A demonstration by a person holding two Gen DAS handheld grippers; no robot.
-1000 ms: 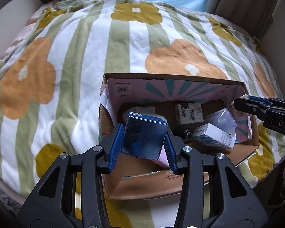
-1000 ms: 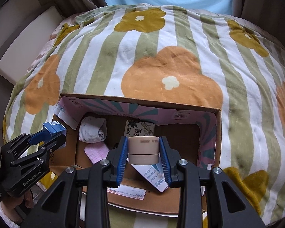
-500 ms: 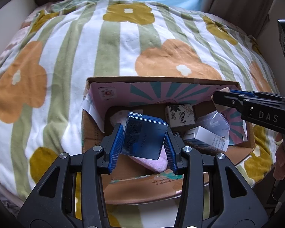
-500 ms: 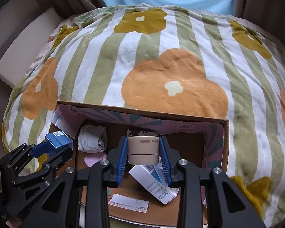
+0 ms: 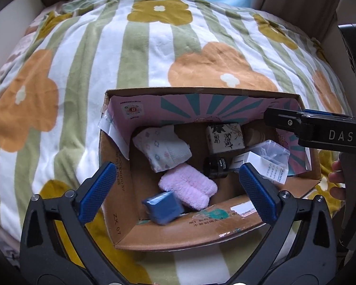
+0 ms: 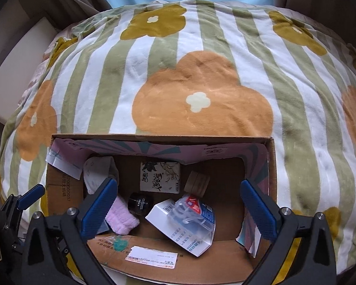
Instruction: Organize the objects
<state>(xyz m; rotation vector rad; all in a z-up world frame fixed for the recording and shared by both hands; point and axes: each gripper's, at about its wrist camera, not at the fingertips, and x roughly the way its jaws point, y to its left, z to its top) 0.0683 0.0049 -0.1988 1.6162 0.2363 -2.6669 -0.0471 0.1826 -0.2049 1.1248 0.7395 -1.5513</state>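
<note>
An open cardboard box (image 5: 201,91) sits on a flowered blanket. My left gripper (image 5: 176,166) hangs above its near left part, jaws opening wide with nothing between the pads. Below it a blue box (image 5: 162,206) lies on the box floor beside a pink fluffy cloth (image 5: 189,187). My right gripper (image 6: 179,181) hovers over the same cardboard box (image 6: 154,137), its jaws also opening and empty. A beige tape roll (image 6: 197,182) rests on the floor under it, next to a black-and-white patterned box (image 6: 160,177).
Also inside are a patterned white sock (image 5: 163,149), a black jar (image 5: 217,166), a white carton (image 6: 185,232) and a clear plastic packet (image 6: 194,213). The striped blanket (image 5: 154,47) spreads around the box. A person's fingers (image 5: 337,178) show at the right edge.
Both grippers have gone from shut to wide open. The blue box dropped from the left jaws into the box, and the beige roll dropped from the right jaws onto the box floor.
</note>
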